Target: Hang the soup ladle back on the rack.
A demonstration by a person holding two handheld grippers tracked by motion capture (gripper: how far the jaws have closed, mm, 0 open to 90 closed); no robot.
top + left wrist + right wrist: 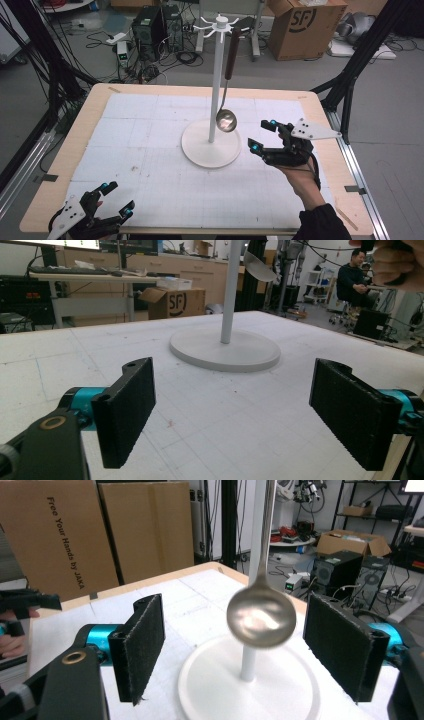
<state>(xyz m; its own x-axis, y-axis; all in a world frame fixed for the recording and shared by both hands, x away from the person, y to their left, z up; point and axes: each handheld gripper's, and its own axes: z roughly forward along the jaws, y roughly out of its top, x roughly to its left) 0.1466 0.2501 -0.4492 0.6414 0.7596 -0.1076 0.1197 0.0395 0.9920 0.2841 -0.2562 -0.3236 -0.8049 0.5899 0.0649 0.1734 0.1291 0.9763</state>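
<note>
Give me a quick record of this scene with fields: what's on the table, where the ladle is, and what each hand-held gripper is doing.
table: white gridded mat on a wooden top
stand: white pole on a round base, hooks at the top
ladle: hangs from a hook on the stand, brown handle up, metal bowl down, clear of the base
right hand-held gripper: open, beside the ladle bowl, not touching it
left hand-held gripper: open, nothing between the jaws, near the table's front edge
ladle in right gripper view: bowl ahead of the jaws
</note>
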